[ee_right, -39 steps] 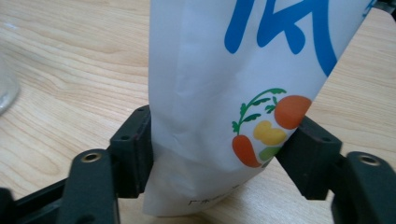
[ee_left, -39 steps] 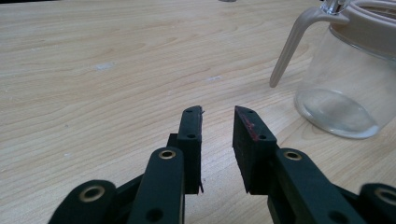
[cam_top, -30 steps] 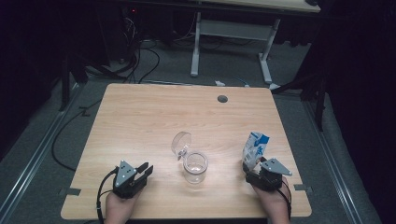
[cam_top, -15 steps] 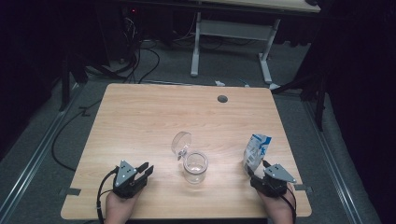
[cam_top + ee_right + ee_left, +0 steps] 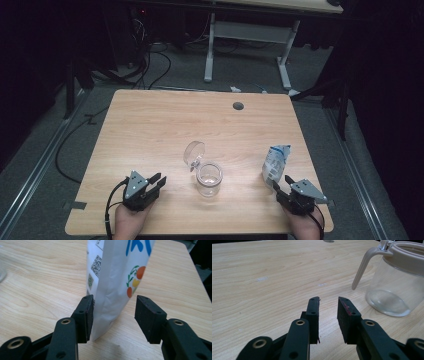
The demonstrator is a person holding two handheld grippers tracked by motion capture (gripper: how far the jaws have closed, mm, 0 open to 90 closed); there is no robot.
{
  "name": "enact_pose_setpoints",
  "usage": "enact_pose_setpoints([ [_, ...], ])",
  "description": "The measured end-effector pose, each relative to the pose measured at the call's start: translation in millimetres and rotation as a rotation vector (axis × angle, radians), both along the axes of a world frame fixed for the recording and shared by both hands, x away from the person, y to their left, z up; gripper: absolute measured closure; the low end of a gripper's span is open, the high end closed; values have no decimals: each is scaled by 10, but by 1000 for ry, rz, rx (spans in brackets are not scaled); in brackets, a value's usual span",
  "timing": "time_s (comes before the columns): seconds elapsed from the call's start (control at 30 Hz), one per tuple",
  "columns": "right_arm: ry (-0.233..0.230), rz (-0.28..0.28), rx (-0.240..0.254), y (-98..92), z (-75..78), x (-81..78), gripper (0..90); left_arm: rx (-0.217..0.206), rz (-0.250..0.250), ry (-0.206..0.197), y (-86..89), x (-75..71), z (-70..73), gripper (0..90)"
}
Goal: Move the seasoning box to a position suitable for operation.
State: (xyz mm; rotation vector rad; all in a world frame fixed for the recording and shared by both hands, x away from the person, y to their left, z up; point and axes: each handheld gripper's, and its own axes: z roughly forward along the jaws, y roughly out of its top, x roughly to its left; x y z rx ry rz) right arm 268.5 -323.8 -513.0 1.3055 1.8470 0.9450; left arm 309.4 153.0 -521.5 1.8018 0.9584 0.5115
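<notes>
Left hand-held gripper point(image 5: 156, 181): held low at the near left edge of the bench point(image 5: 165, 125), the hand point(image 5: 131, 220) coming in from below; it points forward and right toward the glass jar point(image 5: 208, 178). Jaws apart by a narrow gap, nothing between them.

Right hand-held gripper point(image 5: 281, 181): held low at the near right corner, pointing forward at the white pouch point(image 5: 275, 162). Jaws have just been closing; the pouch's bottom edge stands between them, just at the left jaw, a gap to the right jaw.

Glass jar: upright at bench centre front, hinged lid point(image 5: 193, 152) tipped open. Pouch: upright, right of jar, well apart.
</notes>
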Motion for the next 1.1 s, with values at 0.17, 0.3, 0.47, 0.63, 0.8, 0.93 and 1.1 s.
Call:
enact_pose_setpoints([
  [0.17, -9, -9, 24, -24, 17, 1, 510, 4, -1, 1, -7, 1, -2, 713],
  [0.3, -61, 5, 39, 50, 106, 27, 526, 5, 3, 0, 7, -9, -2, 713],
  [0.47, -83, -1, 15, 118, 152, 56, 583, -1, 9, 3, 31, -12, -2, 713],
  [0.63, -86, -10, 17, 94, 176, 56, 699, -3, 13, 3, 48, -12, -3, 712],
  [0.8, -90, -16, 28, 1, 193, 30, 848, 1, 15, 2, 50, -11, -3, 711],
  [0.93, -99, -11, 45, -37, 197, 22, 877, 0, 16, 2, 51, -10, -4, 711],
  [1.1, -98, -2, 71, -28, 212, 65, 679, -4, 13, 9, 50, -3, -15, 711],
])
